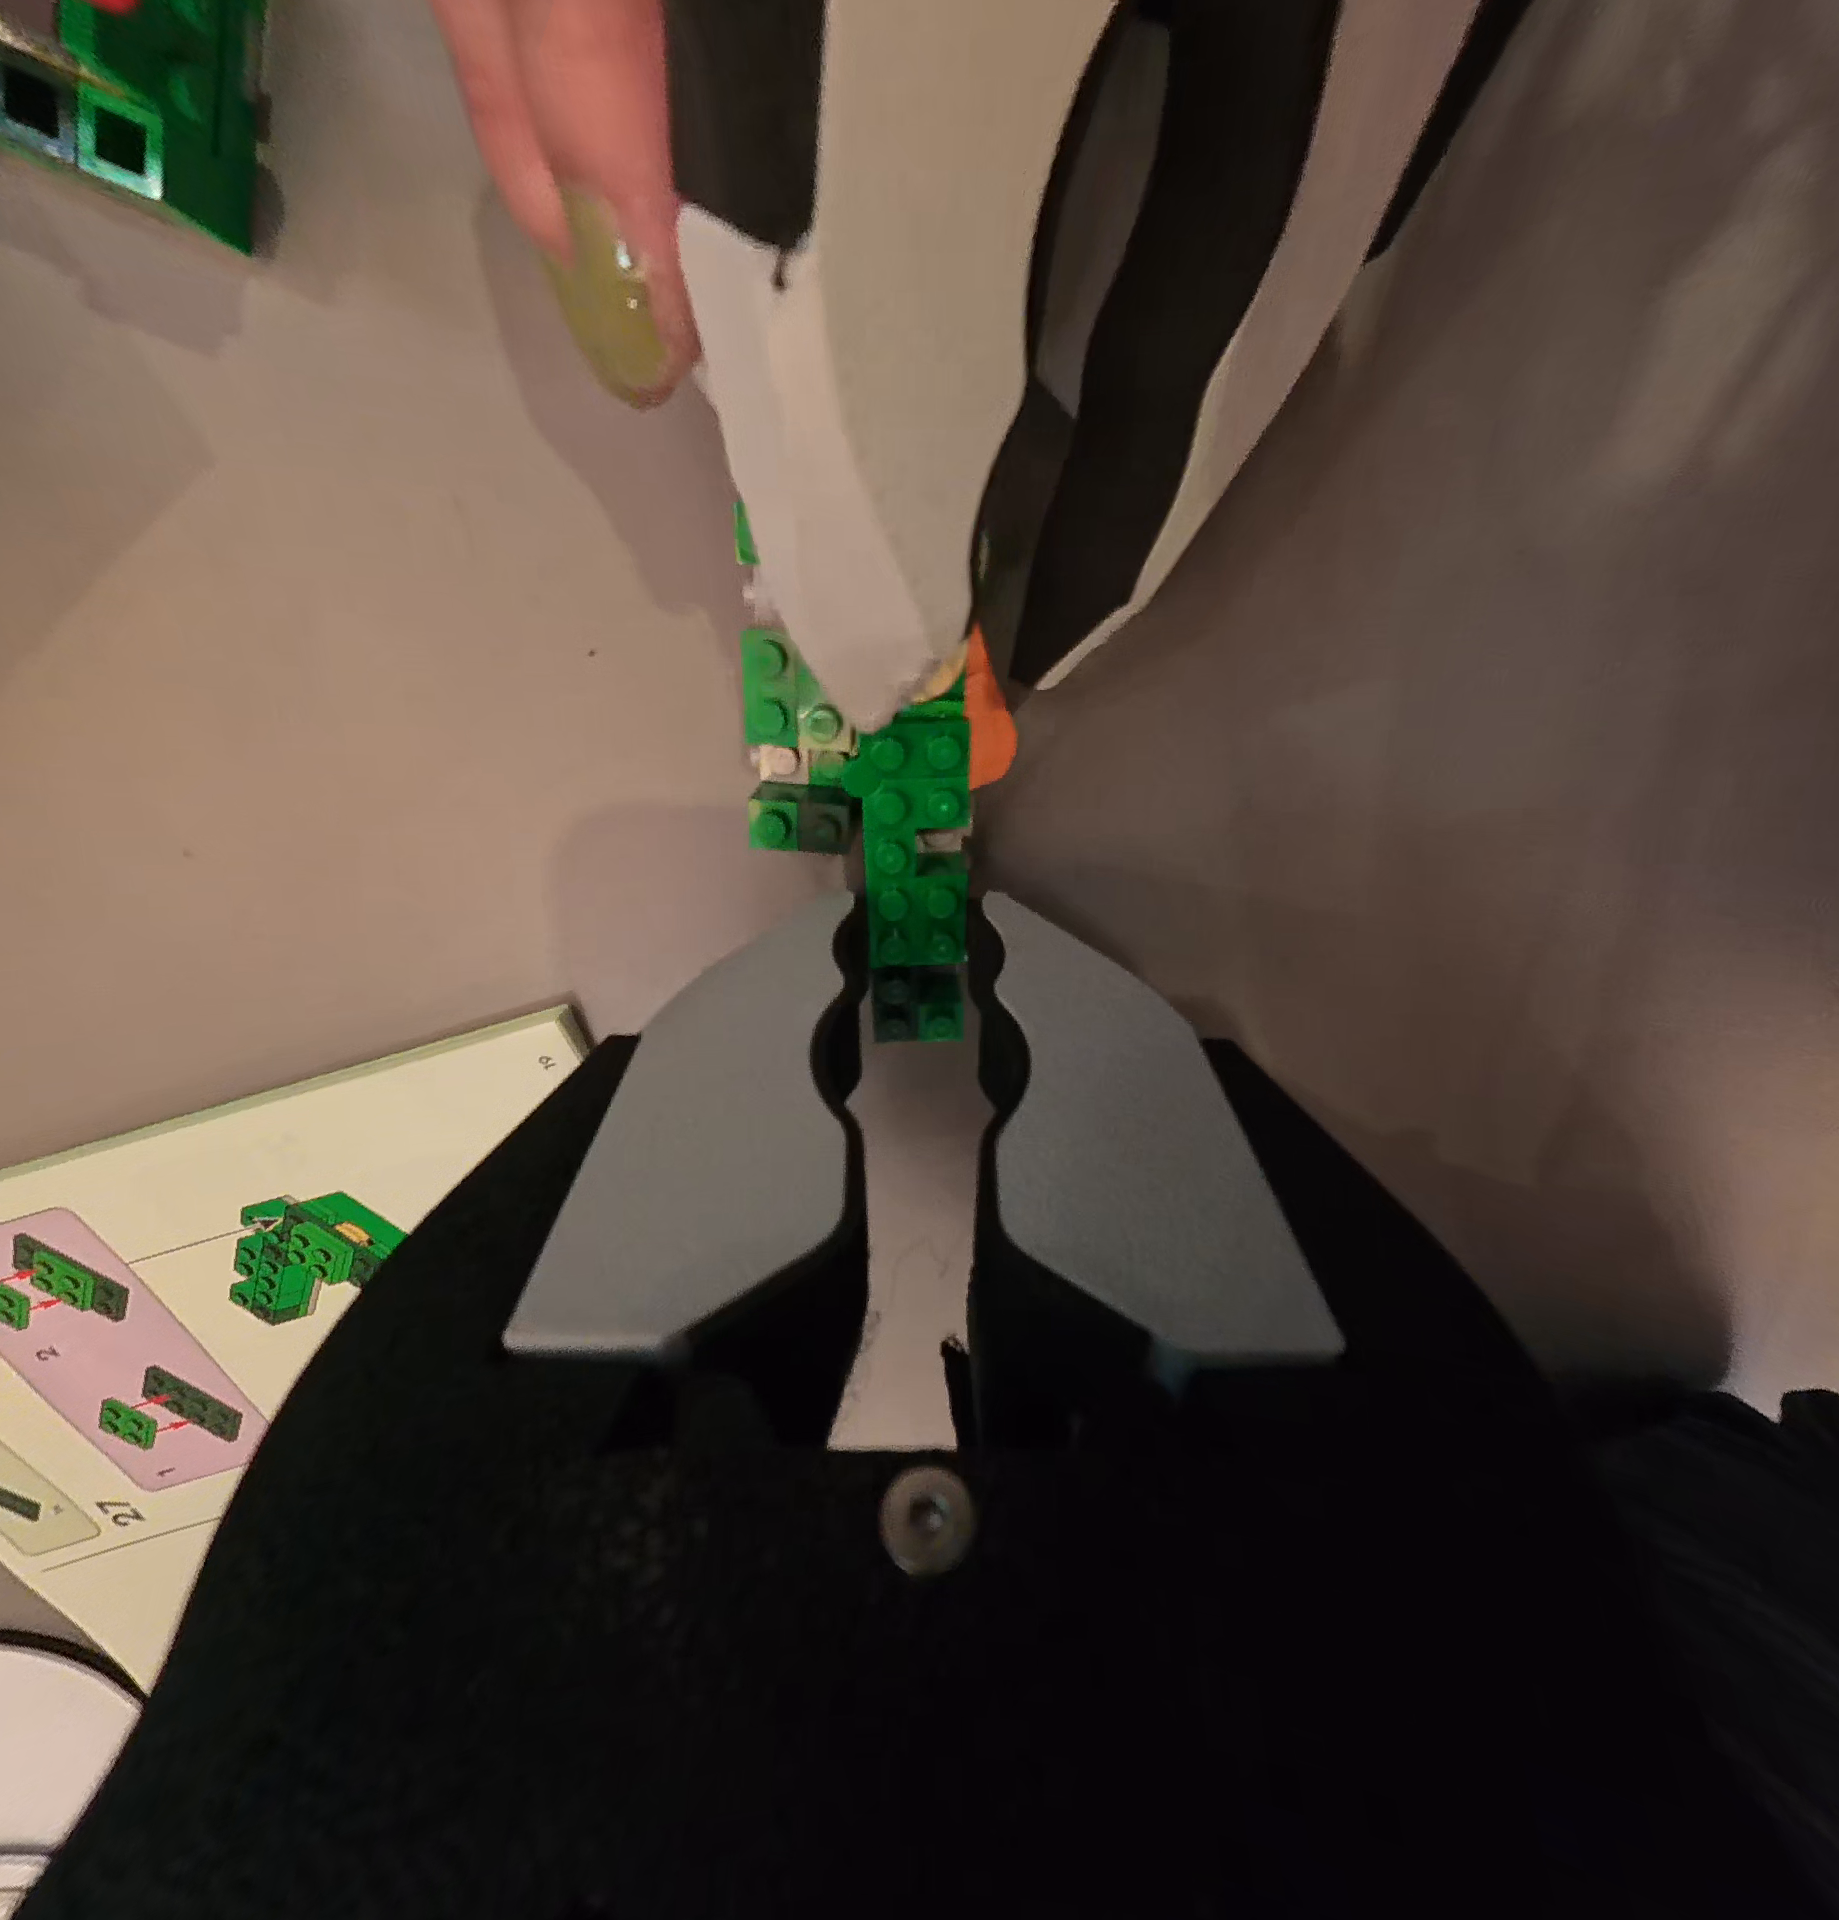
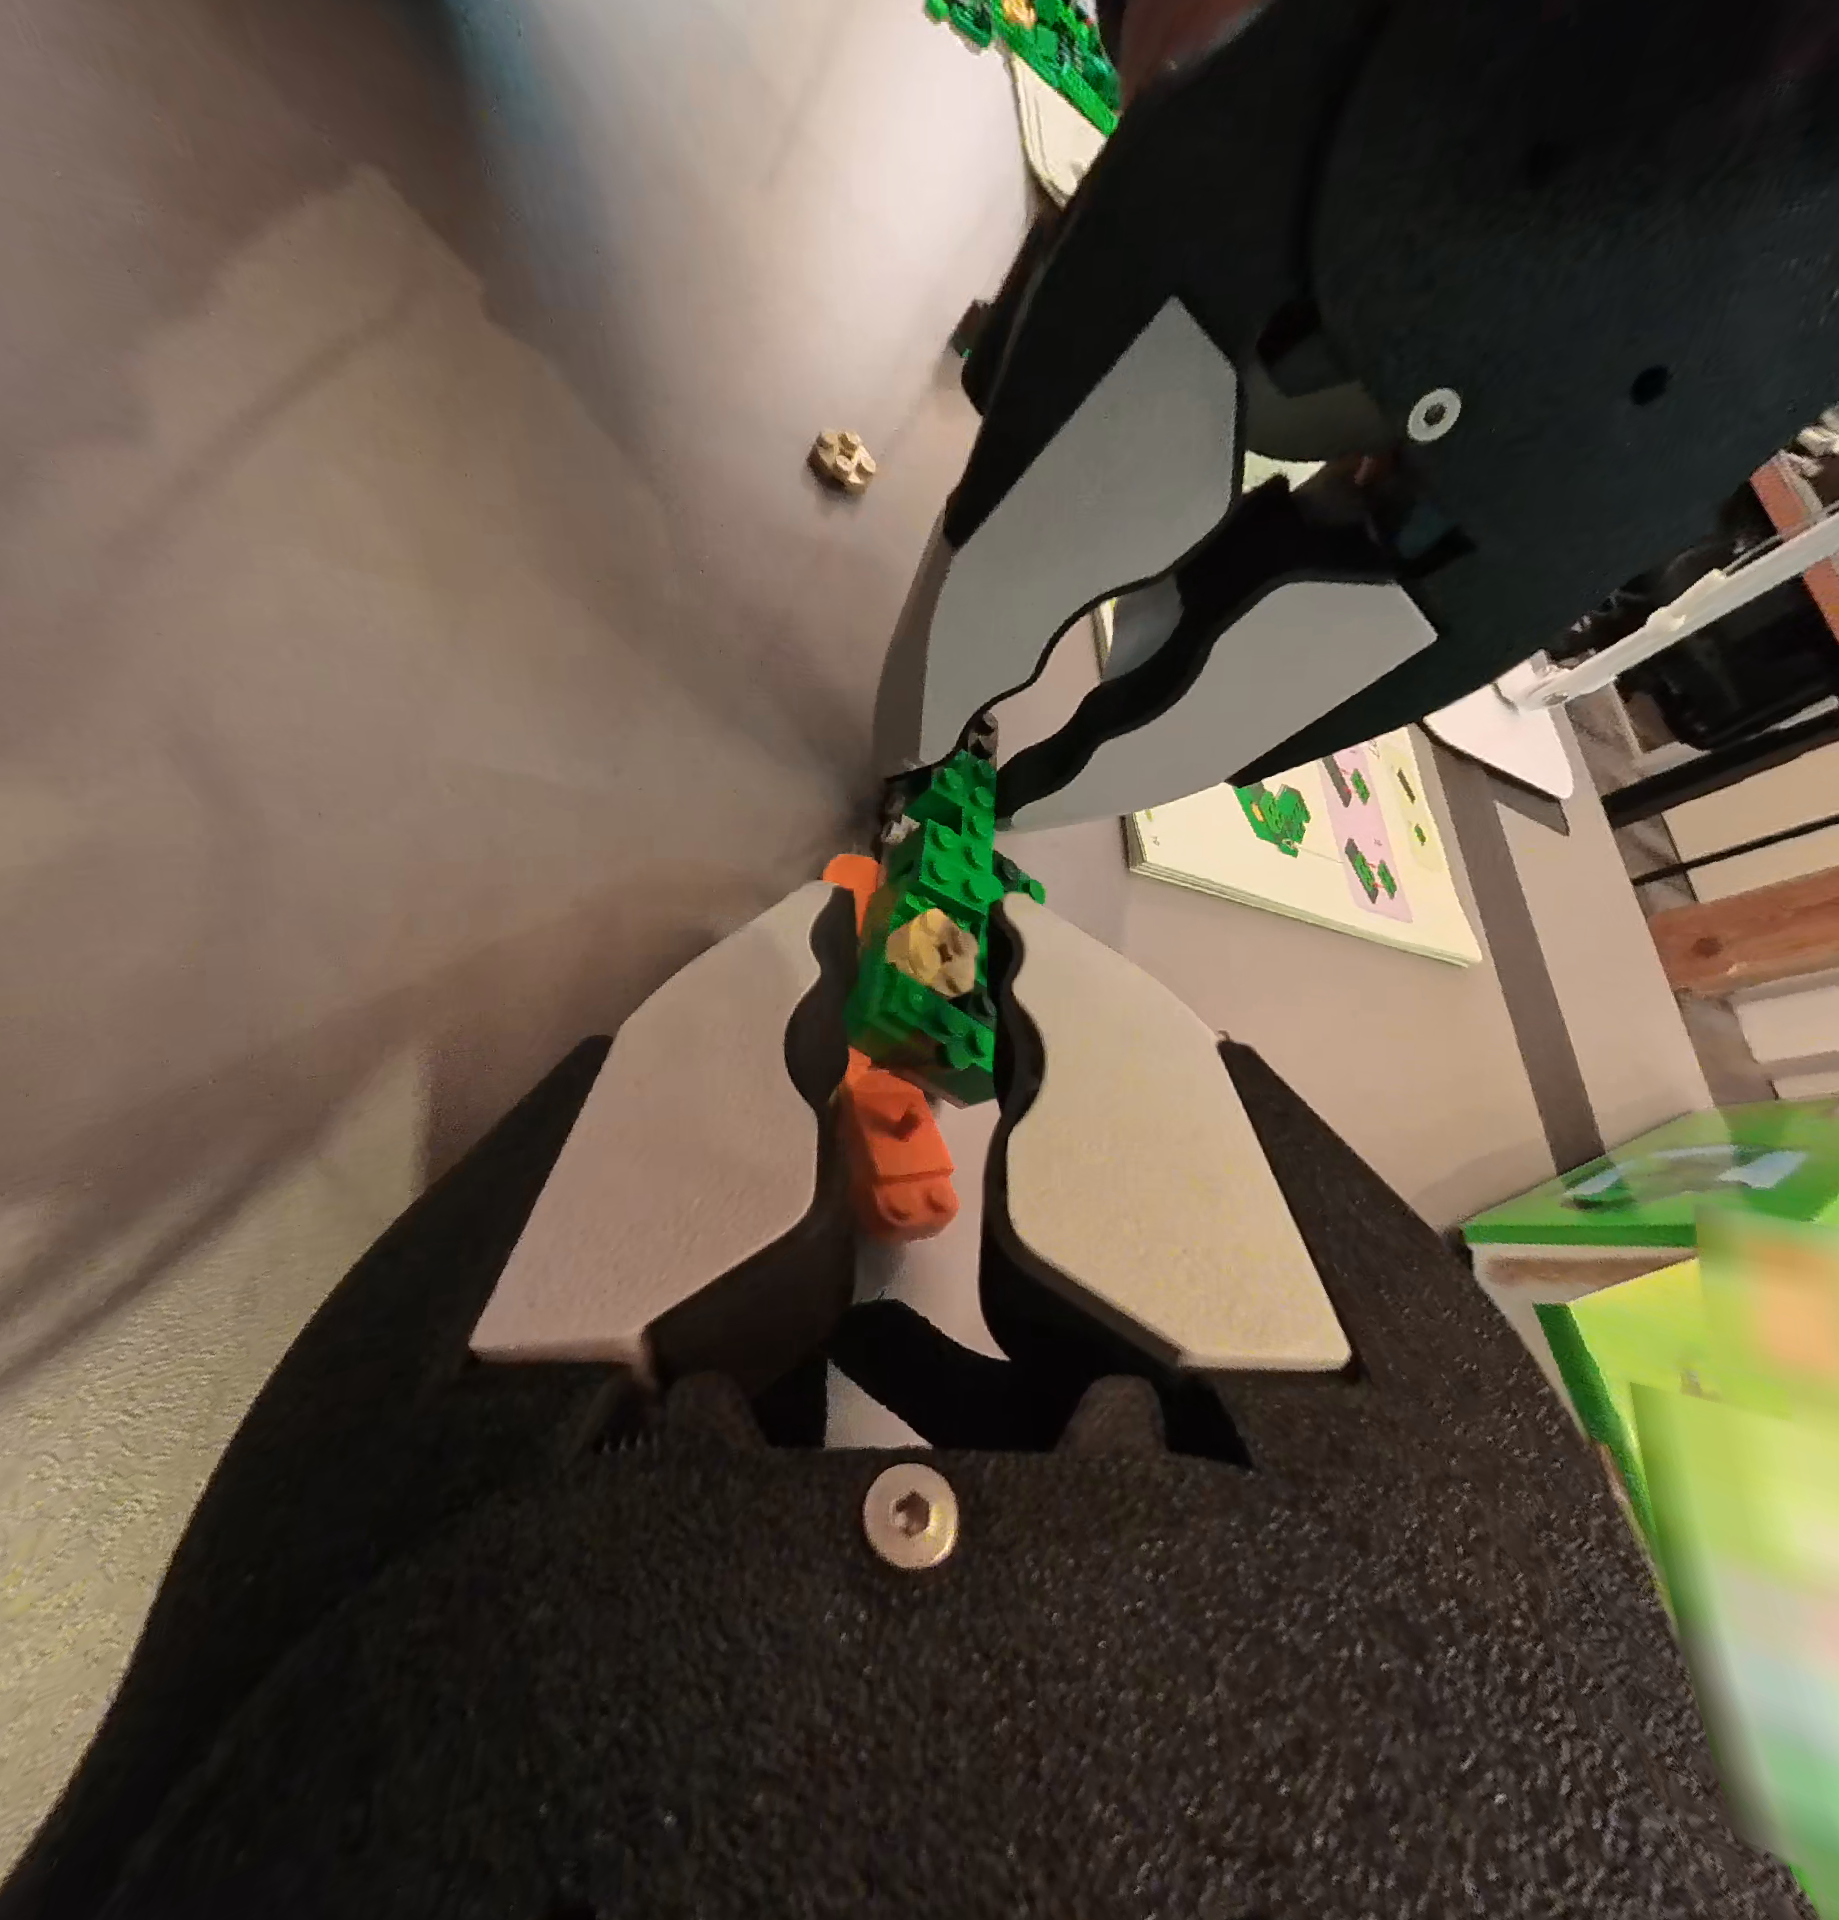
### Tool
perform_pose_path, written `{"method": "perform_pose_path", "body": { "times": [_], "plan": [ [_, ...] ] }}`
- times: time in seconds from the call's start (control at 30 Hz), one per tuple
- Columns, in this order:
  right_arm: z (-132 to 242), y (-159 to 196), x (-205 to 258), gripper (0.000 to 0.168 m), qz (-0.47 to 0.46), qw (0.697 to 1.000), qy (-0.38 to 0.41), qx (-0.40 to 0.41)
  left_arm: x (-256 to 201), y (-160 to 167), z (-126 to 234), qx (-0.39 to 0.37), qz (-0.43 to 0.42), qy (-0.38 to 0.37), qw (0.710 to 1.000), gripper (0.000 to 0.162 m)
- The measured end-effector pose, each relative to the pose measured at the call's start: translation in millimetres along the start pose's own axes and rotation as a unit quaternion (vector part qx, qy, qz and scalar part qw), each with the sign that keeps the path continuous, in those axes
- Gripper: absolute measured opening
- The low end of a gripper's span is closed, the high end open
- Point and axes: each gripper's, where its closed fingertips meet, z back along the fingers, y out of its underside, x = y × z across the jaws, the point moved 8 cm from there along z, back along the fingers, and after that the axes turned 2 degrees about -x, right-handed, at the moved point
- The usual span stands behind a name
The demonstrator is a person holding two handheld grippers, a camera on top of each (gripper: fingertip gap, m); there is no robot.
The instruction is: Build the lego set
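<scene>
Green studded bricks form the lego build, its near end pinched by the left gripper; the right gripper hides its far end. From the right wrist, its wavy grey fingers clamp build and orange pieces; box blurred.

Glossy plastic lego model, matt paper booklet

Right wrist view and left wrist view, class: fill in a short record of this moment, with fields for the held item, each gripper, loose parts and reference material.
held item: small green brick assembly with orange plastic pieces and a tan round stud piece
left gripper: fingers shut on one end of the assembly
right gripper: fingers shut on the other end
loose parts: tan round plastic piece on the grey tabletop
reference material: open paper instruction booklet on the tabletop
</scene>
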Motion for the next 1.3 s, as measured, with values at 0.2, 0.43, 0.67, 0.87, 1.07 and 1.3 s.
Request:
{"method": "perform_pose_path", "body": {
  "times": [0.2, 0.43, 0.67, 0.87, 1.07, 1.3],
  "plan": [
    [-1.9, -1.8, -0.8, 0.025, -0.015, 1.000, -0.018, -0.006, 0.0, -0.6, -0.1, 0.003, -0.005, -0.002, 1.000, 0.017],
    [-3.0, -0.5, -5.2, 0.027, -0.059, 0.997, -0.054, -0.006, 0.8, -1.4, -0.5, 0.008, -0.009, -0.003, 1.000, 0.017],
    [5.0, -2.5, -11.6, 0.026, -0.085, 0.995, -0.045, -0.040, 2.0, -1.1, -0.3, 0.003, -0.012, -0.005, 1.000, 0.017],
    [8.9, 9.7, -21.8, 0.043, -0.139, 0.989, -0.054, 0.012, 2.0, -0.8, -0.4, 0.002, -0.016, -0.005, 1.000, 0.017],
    [0.0, 14.9, -19.2, 0.050, -0.198, 0.974, -0.085, 0.063, 1.8, -0.8, -0.4, 0.002, -0.019, -0.007, 1.000, 0.017],
    [-0.1, 13.4, -20.0, 0.036, -0.204, 0.974, -0.083, 0.060, 0.9, -2.0, 0.1, -0.001, -0.024, -0.011, 1.000, 0.017]
  ]
}}
